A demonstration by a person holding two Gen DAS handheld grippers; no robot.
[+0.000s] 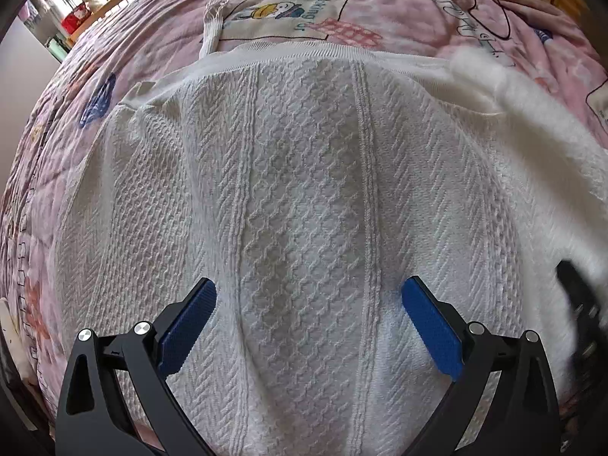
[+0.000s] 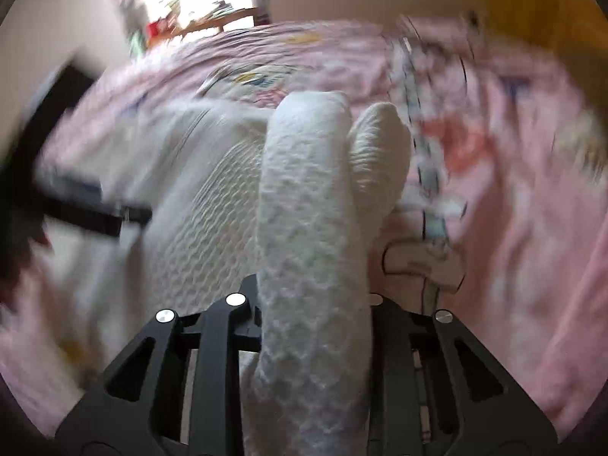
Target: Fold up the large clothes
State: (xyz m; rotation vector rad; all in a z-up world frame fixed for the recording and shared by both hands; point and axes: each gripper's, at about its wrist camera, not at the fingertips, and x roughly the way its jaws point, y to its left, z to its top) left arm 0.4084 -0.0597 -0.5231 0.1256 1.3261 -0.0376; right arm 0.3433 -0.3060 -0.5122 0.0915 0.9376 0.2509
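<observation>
Left wrist: your left gripper (image 1: 309, 306) hangs wide open over the white knit sweater (image 1: 304, 190) — cable ribs running straight away from you across the pink quilt (image 1: 399, 11), free quilt beyond its far hem. Right wrist, blurred: your right gripper (image 2: 315, 304) is clamped on a raised, bunched fold of sweater (image 2: 311, 228) — quilt (image 2: 532, 228) open to the right.

One sweater (image 1: 304, 197), one quilt (image 1: 399, 11), seemingly.
</observation>
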